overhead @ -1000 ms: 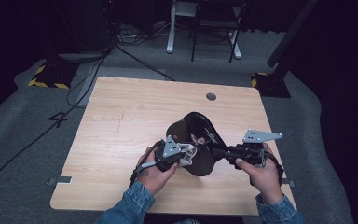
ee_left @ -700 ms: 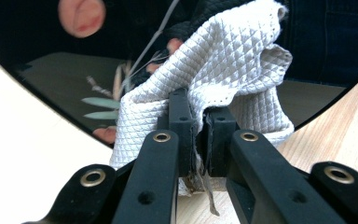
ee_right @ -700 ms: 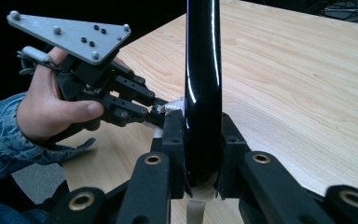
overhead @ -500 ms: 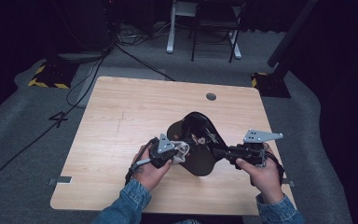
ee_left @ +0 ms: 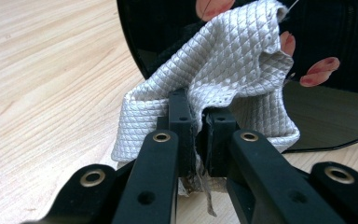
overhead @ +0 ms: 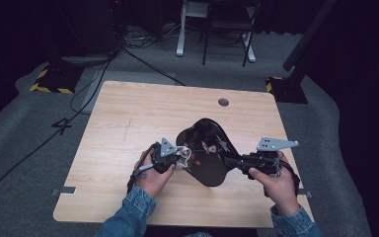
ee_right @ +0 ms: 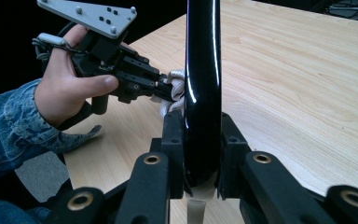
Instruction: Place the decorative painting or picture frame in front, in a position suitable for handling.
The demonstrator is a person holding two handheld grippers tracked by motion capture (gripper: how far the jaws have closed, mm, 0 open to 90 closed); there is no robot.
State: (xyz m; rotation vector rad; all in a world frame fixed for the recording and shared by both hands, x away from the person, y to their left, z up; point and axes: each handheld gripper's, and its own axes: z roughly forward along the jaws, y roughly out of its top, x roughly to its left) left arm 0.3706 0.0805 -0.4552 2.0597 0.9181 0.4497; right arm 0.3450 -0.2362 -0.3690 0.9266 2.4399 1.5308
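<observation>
At the lower left of the high view your left gripper (overhead: pixel 180 159) is pinching a wad of quilted white cloth (ee_left: pixel 223 74) tight between its jaws and pressing it against the glossy black plate (overhead: pixel 208 150) at the middle of the table (overhead: pixel 128 113). If you are pushing too hard there, the cloth could be working loose from that small bite, or dragging the plate sideways. Toward the lower right, your right gripper (overhead: pixel 229 160) is clamping the plate's thin rim and holding it on edge, so the slick surface could be slipping out and tipping flat onto the wood.

plate (ee_left: pixel 242 28) — top edge cut off
</observation>
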